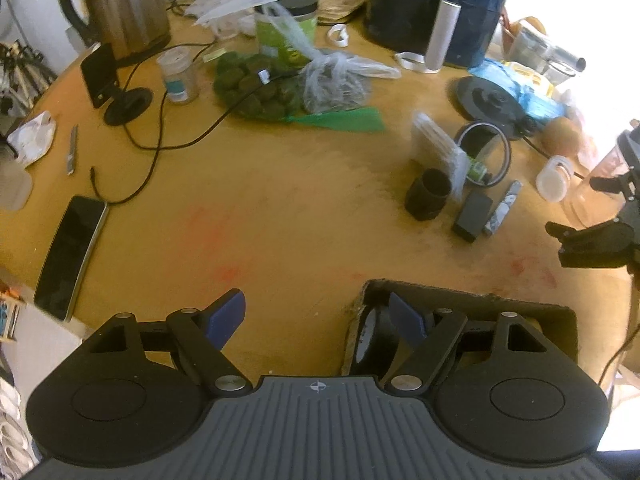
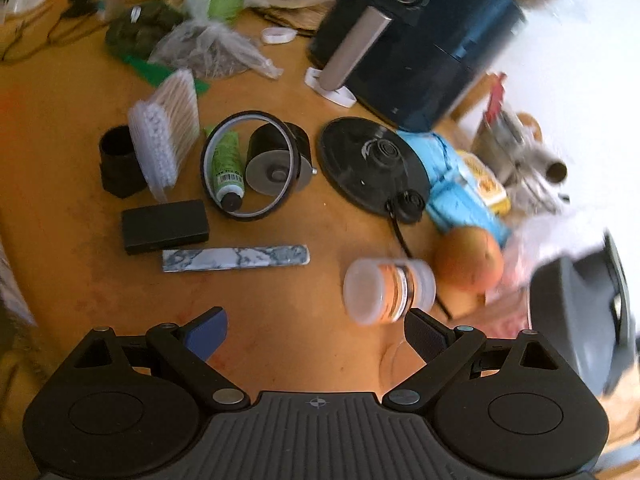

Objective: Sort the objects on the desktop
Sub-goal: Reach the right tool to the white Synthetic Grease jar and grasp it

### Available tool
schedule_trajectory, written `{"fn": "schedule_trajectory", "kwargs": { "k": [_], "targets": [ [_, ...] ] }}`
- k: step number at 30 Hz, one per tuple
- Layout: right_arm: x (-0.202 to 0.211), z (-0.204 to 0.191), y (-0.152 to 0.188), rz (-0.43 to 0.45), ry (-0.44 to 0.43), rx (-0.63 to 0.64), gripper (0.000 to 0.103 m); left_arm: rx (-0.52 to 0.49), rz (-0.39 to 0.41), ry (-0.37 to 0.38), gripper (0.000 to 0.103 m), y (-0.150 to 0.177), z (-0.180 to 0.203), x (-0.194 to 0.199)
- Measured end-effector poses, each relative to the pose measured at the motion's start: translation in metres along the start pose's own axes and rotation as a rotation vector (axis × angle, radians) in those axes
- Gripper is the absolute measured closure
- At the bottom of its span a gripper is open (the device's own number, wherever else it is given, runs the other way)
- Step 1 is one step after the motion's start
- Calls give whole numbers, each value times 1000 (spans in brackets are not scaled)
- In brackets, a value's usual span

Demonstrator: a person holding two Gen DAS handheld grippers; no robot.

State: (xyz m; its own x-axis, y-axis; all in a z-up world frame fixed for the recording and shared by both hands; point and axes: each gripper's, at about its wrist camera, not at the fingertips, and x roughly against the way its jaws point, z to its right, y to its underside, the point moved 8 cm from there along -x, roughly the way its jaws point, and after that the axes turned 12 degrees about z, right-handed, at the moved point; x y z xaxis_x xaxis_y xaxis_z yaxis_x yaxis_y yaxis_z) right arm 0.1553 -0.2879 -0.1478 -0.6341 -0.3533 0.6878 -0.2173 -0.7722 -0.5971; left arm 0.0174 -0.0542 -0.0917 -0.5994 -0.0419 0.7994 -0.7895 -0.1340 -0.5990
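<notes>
Jaws on both my tongs stand wide, holding nothing; the right gripper sits low in frame with the small orange-labelled jar lying just ahead, lower right — I'd centre on it, then close gently; my left gripper hovers beside the cardboard box.

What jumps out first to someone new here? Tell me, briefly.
The dark blue air fryer looms at the back of the cluttered wooden table, its silver handle pointing forward. In front of it lies a cluster of small things: a cotton swab pack, a green tube and a black box. Both hand-held grippers hang open, the right hand-held gripper nearest a toppled orange-labelled jar.
</notes>
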Motion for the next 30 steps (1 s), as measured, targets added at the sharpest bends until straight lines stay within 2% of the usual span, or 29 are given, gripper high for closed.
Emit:
{"fn": "schedule_trajectory", "kwargs": {
  "k": [5, 16, 27, 29, 30],
  "targets": [
    [-22, 1, -6, -38, 33, 95, 8, 34, -7, -24, 24, 6, -10, 3],
    [-74, 25, -18, -179, 40, 151, 9, 82, -22, -50, 24, 18, -19, 7],
    [-116, 47, -3, -340, 14, 65, 9, 102, -29, -65, 24, 23, -23, 11],
    [-120, 50, 1, -362, 10, 39, 10, 102, -28, -63, 24, 23, -23, 12],
    [-121, 51, 1, -362, 7, 24, 15, 101, -27, -62, 24, 23, -23, 12]
  ]
}}
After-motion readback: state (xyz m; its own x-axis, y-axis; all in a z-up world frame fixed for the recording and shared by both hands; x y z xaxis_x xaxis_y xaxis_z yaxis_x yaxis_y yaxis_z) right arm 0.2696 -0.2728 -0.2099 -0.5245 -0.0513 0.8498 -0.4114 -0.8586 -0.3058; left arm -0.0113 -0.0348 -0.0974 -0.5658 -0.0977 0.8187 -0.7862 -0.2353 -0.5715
